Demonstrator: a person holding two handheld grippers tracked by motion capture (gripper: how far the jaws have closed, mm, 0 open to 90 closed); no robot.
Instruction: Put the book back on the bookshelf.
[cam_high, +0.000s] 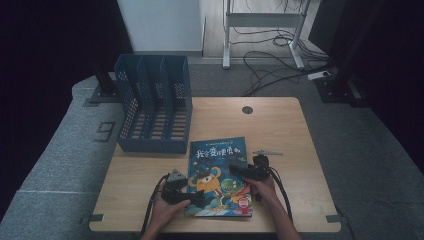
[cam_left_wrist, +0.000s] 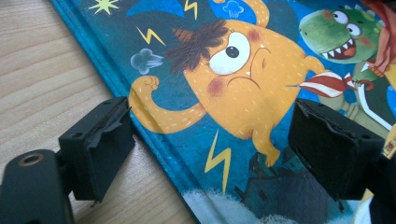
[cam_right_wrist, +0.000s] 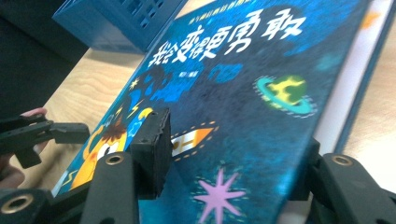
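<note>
Picture book (cam_high: 220, 170), blue hardcover with an orange cartoon monster and white lettering, lies flat near my edge of the light wooden table (cam_high: 280, 130), just in front of the dark blue perforated plastic file rack (cam_high: 155, 107) at the back left. I have a gripper on each side of it. My left gripper (cam_high: 192, 197) sits at the book's lower left corner: in the left gripper view its jaws are spread wide, one over bare wood just beside the cover's edge, the other above the artwork, neither pressing on anything. My right gripper (cam_high: 237, 170) comes in from the right edge. In the right gripper view one jaw is over the cover, the other at the page side, the jaws partly apart; I cannot tell whether the pads press on the book. Black cables (cam_high: 280, 187) trail back past my hands.
</note>
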